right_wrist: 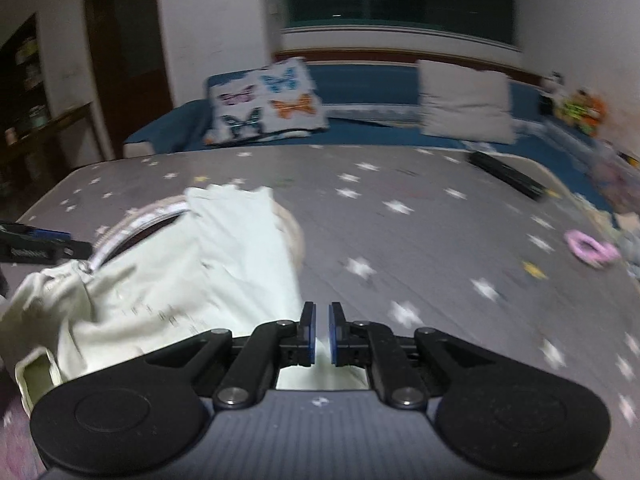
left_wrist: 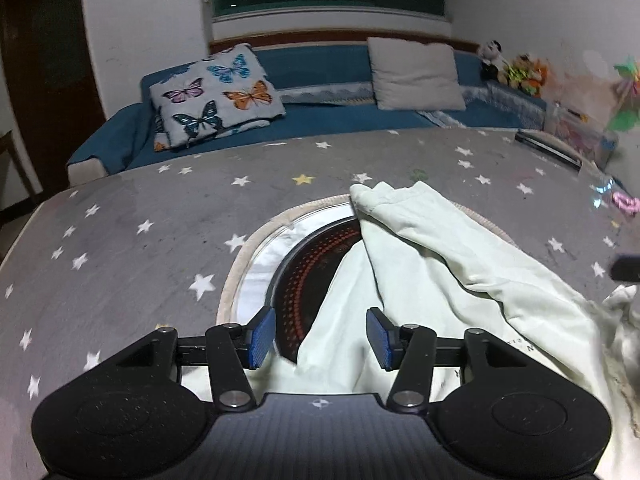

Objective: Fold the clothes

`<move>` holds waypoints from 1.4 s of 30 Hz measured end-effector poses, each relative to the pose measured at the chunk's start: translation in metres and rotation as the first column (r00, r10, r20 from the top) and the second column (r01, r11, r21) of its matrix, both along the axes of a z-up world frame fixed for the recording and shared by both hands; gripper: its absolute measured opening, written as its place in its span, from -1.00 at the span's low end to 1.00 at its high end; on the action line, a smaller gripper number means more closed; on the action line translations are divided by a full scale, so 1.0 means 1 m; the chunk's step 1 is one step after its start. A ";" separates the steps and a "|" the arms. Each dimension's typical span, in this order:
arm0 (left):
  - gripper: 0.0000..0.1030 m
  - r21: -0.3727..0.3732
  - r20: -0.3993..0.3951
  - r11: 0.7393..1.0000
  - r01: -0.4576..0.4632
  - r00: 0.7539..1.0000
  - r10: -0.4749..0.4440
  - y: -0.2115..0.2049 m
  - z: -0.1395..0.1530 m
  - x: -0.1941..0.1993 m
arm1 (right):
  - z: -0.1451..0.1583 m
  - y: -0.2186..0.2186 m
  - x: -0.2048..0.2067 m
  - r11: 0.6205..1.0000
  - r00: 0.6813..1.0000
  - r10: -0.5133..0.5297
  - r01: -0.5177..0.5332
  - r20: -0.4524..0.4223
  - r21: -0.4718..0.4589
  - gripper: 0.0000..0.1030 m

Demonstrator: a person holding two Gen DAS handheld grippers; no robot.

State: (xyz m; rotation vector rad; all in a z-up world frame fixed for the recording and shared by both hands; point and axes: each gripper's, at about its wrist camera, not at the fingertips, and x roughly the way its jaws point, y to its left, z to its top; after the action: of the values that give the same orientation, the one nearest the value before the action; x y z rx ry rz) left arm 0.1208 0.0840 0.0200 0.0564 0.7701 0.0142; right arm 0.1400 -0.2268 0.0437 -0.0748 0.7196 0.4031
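While the pale green garment (left_wrist: pixel 440 264) lies rumpled on the star-printed grey tabletop (left_wrist: pixel 140 240), partly draped over the round heater plate (left_wrist: pixel 316 264) set into it, the fold looks barely begun. In the left wrist view the left gripper (left_wrist: pixel 322 338) sits at lower centre with its blue pads (left_wrist: pixel 264 336) spread wide, a strip of the cloth running between them but nothing clamped. In the right wrist view the right gripper (right_wrist: pixel 322 332) is closed to a narrow slit at lower centre, and pale fabric shows between and just under the pads, so it seems to be pinching an edge of the garment (right_wrist: pixel 168 280), though motion blur keeps me from being sure.

My guess is that this is the spreading-out stage. The next move likely calls for the left gripper to close on the near hem so both can pull the cloth flat, clear of the plate.

Small dark print runs across the fabric near the right edge of the left view, too small and blurred to read.
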 end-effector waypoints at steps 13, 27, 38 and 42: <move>-0.01 -0.020 -0.059 0.999 0.031 0.998 -0.032 0.001 -0.025 0.066 | -0.034 0.090 0.135 0.993 0.991 0.108 -0.104 -0.078 0.059 -0.61; -0.03 -0.017 -0.073 0.997 0.079 0.994 -0.080 -0.002 -0.041 0.093 | -0.065 0.124 0.172 0.991 0.990 0.137 -0.137 -0.041 -0.010 -0.98; -0.03 -0.012 -0.067 0.997 0.076 0.995 -0.077 0.000 -0.036 0.099 | -0.035 0.049 0.153 0.963 0.975 -0.169 0.194 0.140 -0.189 -0.99; -0.03 -0.014 -0.072 0.995 0.094 0.993 -0.095 -0.007 -0.039 0.104 | -0.042 0.019 0.150 0.952 0.965 -0.253 0.260 0.067 -0.158 -0.99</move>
State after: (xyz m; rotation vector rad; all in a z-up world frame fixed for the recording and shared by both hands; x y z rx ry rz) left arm 0.2253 0.0773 -0.0189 0.0833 0.8393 -0.0822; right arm 0.2904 -0.2080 0.0015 -0.1452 0.7062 0.0913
